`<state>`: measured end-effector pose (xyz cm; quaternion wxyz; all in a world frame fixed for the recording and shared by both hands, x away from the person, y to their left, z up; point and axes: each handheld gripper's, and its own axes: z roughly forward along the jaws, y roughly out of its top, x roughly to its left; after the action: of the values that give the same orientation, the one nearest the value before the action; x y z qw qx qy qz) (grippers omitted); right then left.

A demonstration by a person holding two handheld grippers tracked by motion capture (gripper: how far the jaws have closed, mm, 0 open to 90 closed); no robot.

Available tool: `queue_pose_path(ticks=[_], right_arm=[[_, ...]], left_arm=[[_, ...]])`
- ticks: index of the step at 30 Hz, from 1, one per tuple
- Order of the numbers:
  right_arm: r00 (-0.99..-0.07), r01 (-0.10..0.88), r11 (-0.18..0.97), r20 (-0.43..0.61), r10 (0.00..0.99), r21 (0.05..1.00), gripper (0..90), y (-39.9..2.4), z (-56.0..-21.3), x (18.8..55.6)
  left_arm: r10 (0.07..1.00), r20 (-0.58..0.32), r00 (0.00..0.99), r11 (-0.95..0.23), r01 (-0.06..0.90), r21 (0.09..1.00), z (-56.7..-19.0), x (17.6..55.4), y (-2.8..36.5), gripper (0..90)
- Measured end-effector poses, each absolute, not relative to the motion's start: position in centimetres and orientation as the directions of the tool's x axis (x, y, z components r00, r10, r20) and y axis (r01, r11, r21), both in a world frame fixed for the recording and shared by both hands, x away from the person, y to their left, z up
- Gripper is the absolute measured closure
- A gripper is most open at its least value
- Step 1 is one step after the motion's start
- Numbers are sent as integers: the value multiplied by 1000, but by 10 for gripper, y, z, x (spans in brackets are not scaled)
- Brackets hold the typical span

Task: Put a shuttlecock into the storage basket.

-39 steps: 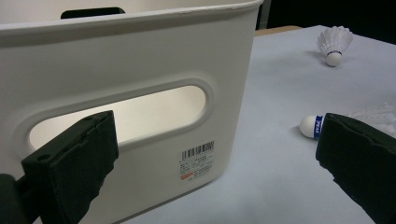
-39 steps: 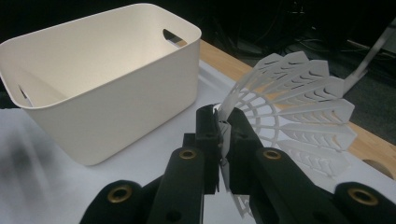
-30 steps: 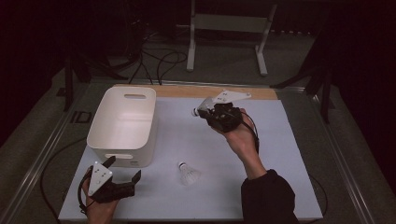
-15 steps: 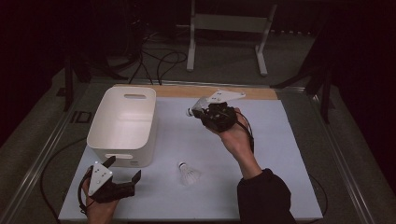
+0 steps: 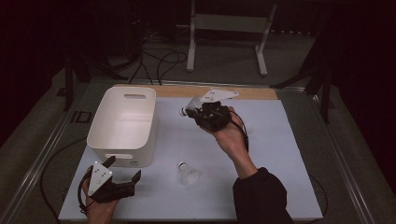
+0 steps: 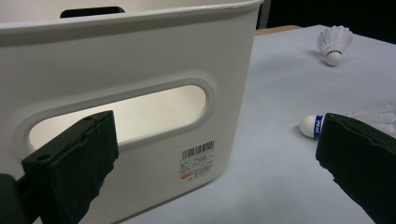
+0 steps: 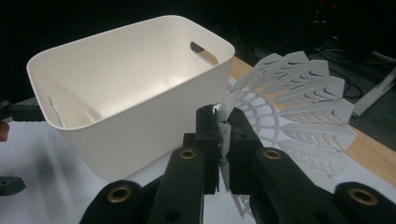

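The right gripper (image 5: pixel 194 111) is held above the far middle of the desk (image 5: pixel 280 140), just beside the far right corner of the white tub (image 5: pixel 122 122). Its jaws are clenched on the skirt of a white shuttlecock (image 7: pixel 285 107). In the right gripper view the plastic skirt is pinched between the two black jaws and fans out to the right, with the tub's open top directly ahead. In the high view the cork end of this shuttlecock (image 5: pixel 184 112) points toward the tub.

The left gripper (image 5: pixel 122 170) rests at the near left corner of the desk, just in front of the tub's near wall. Its jaws stand wide apart and grasp nothing. In the left gripper view the tub's near wall, with its handle slot and barcode label (image 6: pixel 198 158), lies between and beyond the two jaws.

A second shuttlecock (image 5: pixel 187 172) lies on its side on the desk, near the front edge, to the right of the tub and apart from it. In the left gripper view its cork, with a blue band, shows just beside the jaw at the right of that view.

The tub stands upright on the left half of the desk.
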<state>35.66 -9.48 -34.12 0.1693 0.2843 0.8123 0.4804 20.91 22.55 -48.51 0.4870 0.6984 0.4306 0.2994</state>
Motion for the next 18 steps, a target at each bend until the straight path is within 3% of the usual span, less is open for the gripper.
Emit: queue_pose_path(ticks=[18], right_arm=[[-799,284,375,1,601,883,856,-78,-339,357]], left_arm=[[892,-1,453,-157,311,937,-485,209,226,0]])
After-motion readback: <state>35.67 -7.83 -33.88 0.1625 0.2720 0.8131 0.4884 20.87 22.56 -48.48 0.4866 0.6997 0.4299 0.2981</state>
